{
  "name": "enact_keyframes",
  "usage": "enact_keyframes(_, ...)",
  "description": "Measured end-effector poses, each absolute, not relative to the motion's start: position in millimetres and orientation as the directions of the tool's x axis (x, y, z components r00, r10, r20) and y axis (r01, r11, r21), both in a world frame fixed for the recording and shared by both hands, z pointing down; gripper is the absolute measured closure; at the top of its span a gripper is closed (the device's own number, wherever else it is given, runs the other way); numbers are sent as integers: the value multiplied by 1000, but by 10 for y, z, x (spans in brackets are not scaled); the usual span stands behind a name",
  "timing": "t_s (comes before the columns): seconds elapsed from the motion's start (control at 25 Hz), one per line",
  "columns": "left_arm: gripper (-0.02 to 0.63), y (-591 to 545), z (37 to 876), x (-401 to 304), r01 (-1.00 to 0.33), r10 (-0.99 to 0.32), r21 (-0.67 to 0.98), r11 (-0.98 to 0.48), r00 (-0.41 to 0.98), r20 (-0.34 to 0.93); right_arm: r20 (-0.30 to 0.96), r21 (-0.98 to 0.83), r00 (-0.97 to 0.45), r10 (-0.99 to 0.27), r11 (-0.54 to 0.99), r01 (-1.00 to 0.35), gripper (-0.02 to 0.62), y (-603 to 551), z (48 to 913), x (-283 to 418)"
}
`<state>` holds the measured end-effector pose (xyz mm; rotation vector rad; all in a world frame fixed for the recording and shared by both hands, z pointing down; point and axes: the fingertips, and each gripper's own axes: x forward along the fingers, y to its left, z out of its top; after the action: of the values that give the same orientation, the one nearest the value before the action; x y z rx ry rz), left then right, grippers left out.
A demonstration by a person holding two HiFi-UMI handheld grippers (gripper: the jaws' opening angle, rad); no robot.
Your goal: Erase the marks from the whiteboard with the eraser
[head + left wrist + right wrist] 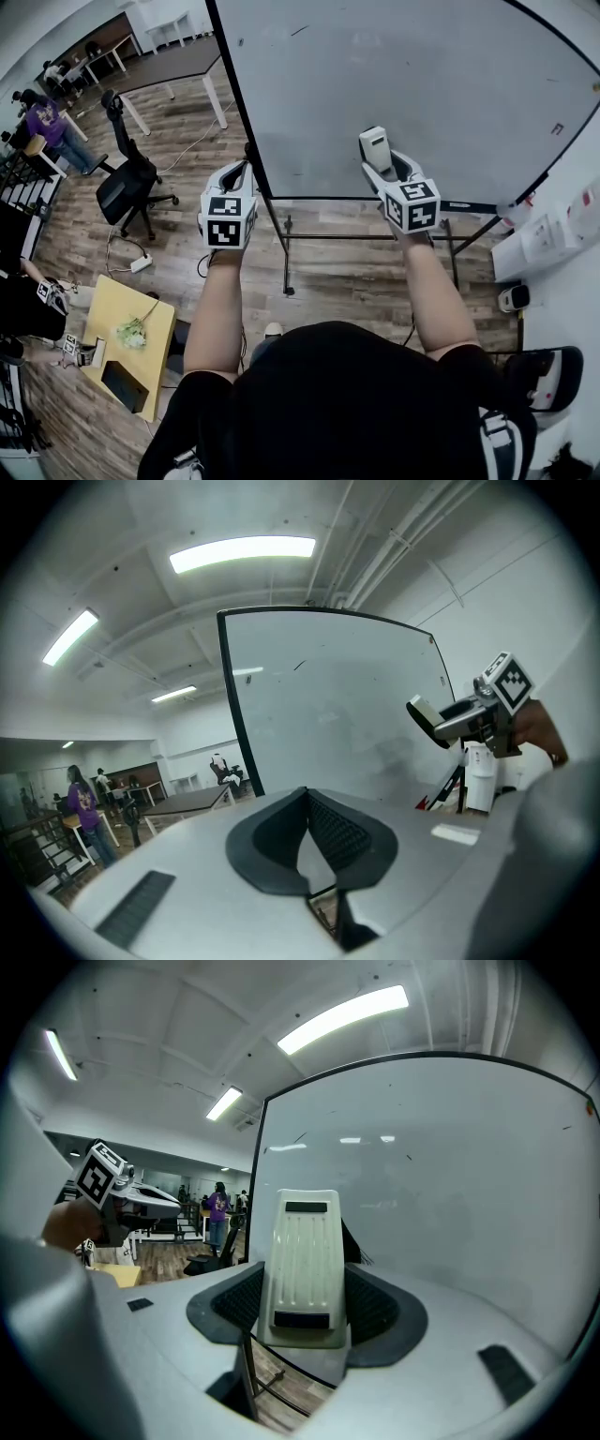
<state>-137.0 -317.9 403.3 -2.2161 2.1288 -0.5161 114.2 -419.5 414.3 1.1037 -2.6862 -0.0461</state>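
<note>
A large whiteboard [403, 84] on a black stand [279, 246] rises over a wooden floor [347, 272], almost clean apart from a short dark stroke [298, 31] near its left edge. A black office chair [127, 183] and a yellow tabletop [131, 314] stand off to the left. The right gripper [302, 1309] clamps the white eraser [302, 1260] upright, close before the board's lower edge. The left gripper [307, 803] has its jaws together and empty, beside the board's left frame.
</note>
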Motion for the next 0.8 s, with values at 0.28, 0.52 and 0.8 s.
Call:
enact_keyframes(0.28,595,-3189,4016,-1385,-971,-979,-229,-73,26,202,208,125,-673,-710,702,-701,344,-4154,4144,1116)
enact_keyframes(0.52,595,-3262,4086,-1459,-972,-977,-216,-94,48,207,215,129,-655,-724,686,-716,345,-4181,4156,1083)
enact_keyframes(0.8,595,-3329,4221,-1583,-971,-968,-205,-122,71,239,225,126,-636,-738,670,-732,344,-4215,4203,995)
